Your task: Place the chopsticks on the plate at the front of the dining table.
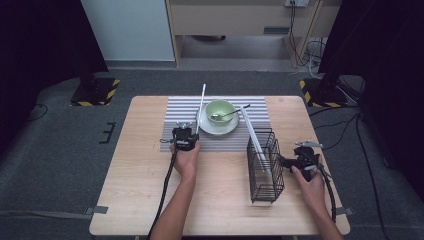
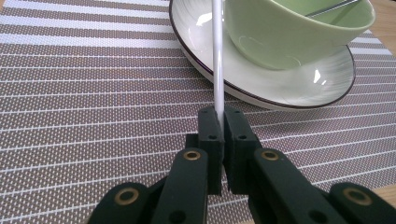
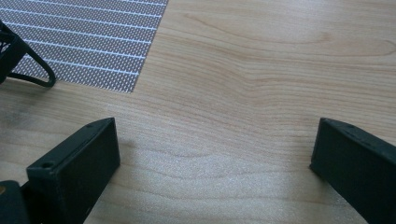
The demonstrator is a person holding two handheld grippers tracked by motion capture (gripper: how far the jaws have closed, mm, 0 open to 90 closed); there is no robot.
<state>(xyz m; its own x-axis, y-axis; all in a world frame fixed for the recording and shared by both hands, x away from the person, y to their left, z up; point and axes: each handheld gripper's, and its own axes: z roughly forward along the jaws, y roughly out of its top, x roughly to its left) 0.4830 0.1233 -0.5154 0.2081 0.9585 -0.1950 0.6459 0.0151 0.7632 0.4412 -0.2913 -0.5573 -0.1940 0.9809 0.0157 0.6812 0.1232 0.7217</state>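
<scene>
A: Wooden table (image 1: 150,200), striped mat (image 2: 93,93): where is the white stick (image 2: 217,60) held?

B: At its lower end, clamped by the left gripper (image 2: 222,122) beside the saucer (image 2: 299,88). Light, stiff, slippery handling is expected. The right gripper (image 3: 215,154) is spread wide, holding nothing.

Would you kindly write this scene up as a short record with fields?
left gripper: shut on white chopstick
right gripper: open, over bare table
second white chopstick: leaning in black wire basket
green bowl: on white plate, spoon inside
striped mat: under plate
</scene>
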